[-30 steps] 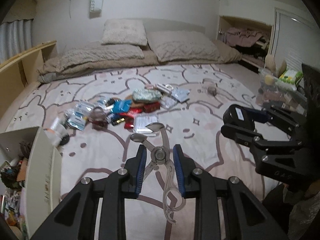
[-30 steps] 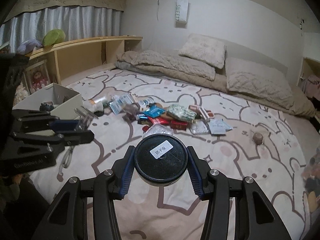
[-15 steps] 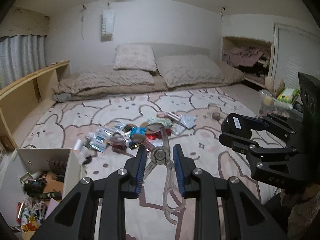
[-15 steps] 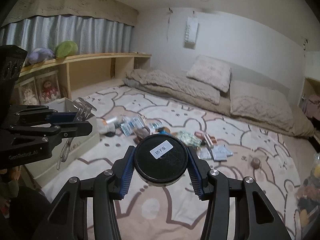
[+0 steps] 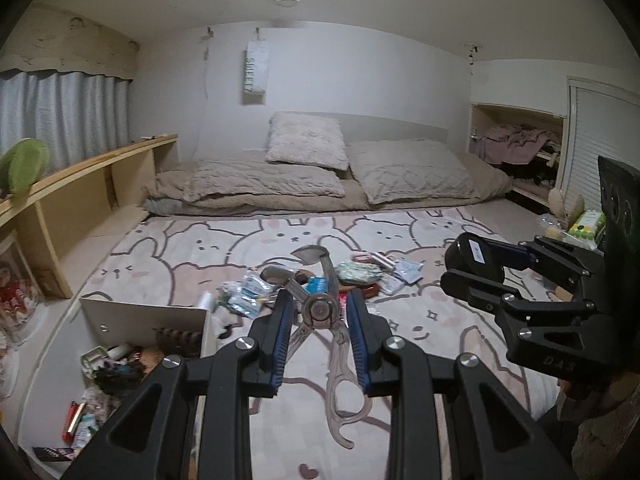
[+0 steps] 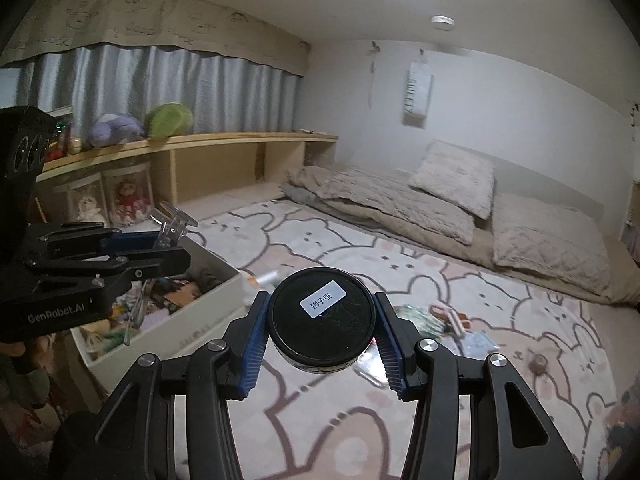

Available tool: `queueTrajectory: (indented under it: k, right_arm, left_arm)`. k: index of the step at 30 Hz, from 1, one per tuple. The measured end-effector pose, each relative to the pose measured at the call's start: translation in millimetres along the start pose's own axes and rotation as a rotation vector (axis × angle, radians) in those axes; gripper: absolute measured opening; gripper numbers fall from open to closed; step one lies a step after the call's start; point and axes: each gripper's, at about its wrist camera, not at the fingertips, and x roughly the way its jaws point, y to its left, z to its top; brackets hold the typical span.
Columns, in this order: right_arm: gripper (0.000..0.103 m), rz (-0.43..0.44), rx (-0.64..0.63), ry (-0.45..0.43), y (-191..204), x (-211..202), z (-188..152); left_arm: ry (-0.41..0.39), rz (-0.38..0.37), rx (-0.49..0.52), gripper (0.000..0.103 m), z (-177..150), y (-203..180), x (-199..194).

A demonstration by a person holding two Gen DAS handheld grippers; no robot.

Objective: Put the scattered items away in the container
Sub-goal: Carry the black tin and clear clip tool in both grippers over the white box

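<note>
My left gripper (image 5: 320, 300) is shut on a metal eyelash curler (image 5: 320, 312) at its pivot, the clear handles hanging toward me. My right gripper (image 6: 322, 300) is shut on a round black tin (image 6: 322, 322) with a white label. Both are held in the air above the rabbit-print rug. The white box (image 5: 144, 314), holding several small items, stands on the floor at the lower left. In the right wrist view the left gripper (image 6: 172, 246) hovers over the box's (image 6: 180, 328) near corner. The scattered packets (image 5: 360, 276) lie on the rug beyond both grippers.
A low wooden shelf (image 6: 224, 140) with plush toys runs along the left wall. Pillows and a folded quilt (image 5: 304, 176) lie at the far end of the rug. A white bottle (image 6: 266, 279) lies by the box, and a small round item (image 6: 538, 362) sits apart at the right.
Both grippers have risen and swung left with the curler and the tin still held. The white box has come further into view below the left gripper.
</note>
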Motion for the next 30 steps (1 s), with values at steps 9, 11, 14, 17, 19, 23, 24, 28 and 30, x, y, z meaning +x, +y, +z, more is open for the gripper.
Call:
queueTrajectory:
  k: [9, 11, 14, 17, 19, 23, 24, 28, 30]
  right_arm:
    - [0.051, 0.079, -0.026, -0.006, 42, 23, 15]
    - [0.051, 0.096, -0.028, -0.004, 50, 29, 18]
    - [0.051, 0.124, -0.034, 0.001, 65, 38, 21]
    - [0.051, 0.149, -0.046, 0.008, 82, 48, 24]
    - [0.051, 0.165, -0.053, 0.012, 93, 52, 26]
    - [0.051, 0.197, -0.053, 0.015, 111, 61, 30]
    - [0.051, 0.21, -0.045, 0.015, 116, 64, 31]
    - [0.051, 0.245, -0.04, 0.026, 130, 73, 33]
    - [0.051, 0.259, -0.042, 0.031, 137, 78, 35]
  left_arm:
    - [-0.014, 0.071, -0.041, 0.027, -9, 44, -21]
    - [-0.014, 0.089, -0.049, 0.027, -11, 55, -24]
    - [-0.02, 0.113, -0.061, 0.027, -14, 68, -33]
    - [-0.03, 0.134, -0.077, 0.027, -16, 85, -42]
    - [-0.036, 0.147, -0.088, 0.027, -18, 96, -47]
    - [-0.042, 0.174, -0.121, 0.027, -21, 121, -58]
    - [-0.043, 0.181, -0.127, 0.027, -22, 127, -59]
    - [-0.047, 0.21, -0.138, 0.027, -24, 143, -67]
    - [-0.047, 0.223, -0.142, 0.027, -24, 151, -71]
